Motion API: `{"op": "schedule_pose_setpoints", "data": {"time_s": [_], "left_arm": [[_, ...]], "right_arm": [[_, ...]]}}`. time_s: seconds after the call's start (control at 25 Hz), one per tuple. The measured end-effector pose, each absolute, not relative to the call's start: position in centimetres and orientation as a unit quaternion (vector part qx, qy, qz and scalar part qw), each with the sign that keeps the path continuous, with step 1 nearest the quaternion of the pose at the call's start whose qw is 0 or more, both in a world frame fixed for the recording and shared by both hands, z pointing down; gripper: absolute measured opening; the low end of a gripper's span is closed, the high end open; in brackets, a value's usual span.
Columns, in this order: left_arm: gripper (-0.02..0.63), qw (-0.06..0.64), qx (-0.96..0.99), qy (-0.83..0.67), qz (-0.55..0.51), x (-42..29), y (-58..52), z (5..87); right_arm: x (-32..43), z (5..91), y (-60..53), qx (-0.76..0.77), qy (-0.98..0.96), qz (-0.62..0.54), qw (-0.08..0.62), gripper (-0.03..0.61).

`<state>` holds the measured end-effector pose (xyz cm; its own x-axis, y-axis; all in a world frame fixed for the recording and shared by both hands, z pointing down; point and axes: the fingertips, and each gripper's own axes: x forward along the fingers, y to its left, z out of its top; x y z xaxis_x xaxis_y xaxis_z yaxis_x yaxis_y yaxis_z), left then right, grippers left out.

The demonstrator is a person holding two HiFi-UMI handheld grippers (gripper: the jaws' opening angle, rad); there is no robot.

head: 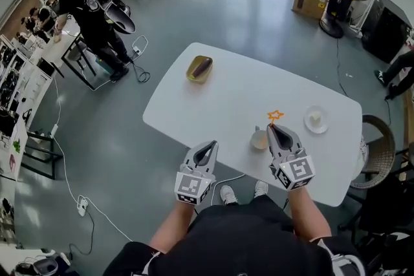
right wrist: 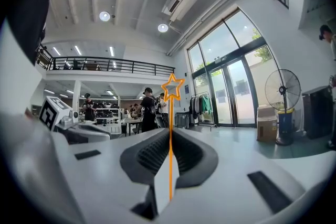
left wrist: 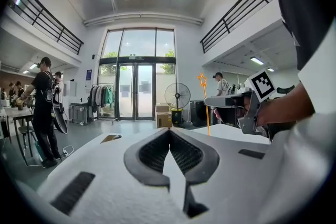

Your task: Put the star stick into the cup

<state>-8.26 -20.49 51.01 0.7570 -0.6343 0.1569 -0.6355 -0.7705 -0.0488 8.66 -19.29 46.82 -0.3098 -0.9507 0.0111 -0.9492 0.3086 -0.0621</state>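
Right now the carrying step is looking well along: the right gripper is clamping the thin orange shaft of the star stick between its closed jaws, and the stick is standing roughly upright with its star outline showing above the jaw tips. In the head view the star is sitting just beyond the gripper's nose, and the cup is standing on the white table just beside that gripper, on its left. The lower end of the stick is hiding under the gripper there, so whether it is already over the cup's mouth is not something I can tell. The left gripper is hovering near the table's front edge with its jaws pressed together on nothing, taking no part. The next move is probably calling for a small shift left to centre the shaft over the cup's opening, a lowering until the end is inside, and only then a release.
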Motion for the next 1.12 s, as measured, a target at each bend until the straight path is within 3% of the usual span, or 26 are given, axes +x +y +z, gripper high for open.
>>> {"op": "schedule_pose_setpoints", "data": {"time_s": [0.8,1.12], "left_arm": [[0.011,0.041,0.919,-0.377,0.104,-6.3,-22.4,51.6],[0.011,0.058,0.91,-0.393,0.117,-7.6,-22.5,52.6]], "right_arm": [[9.5,54.8,-24.2,-0.524,0.842,-0.112,-0.059,0.02],[8.6,59.3,-24.9,-0.5,0.843,-0.152,-0.125,0.02]]}}
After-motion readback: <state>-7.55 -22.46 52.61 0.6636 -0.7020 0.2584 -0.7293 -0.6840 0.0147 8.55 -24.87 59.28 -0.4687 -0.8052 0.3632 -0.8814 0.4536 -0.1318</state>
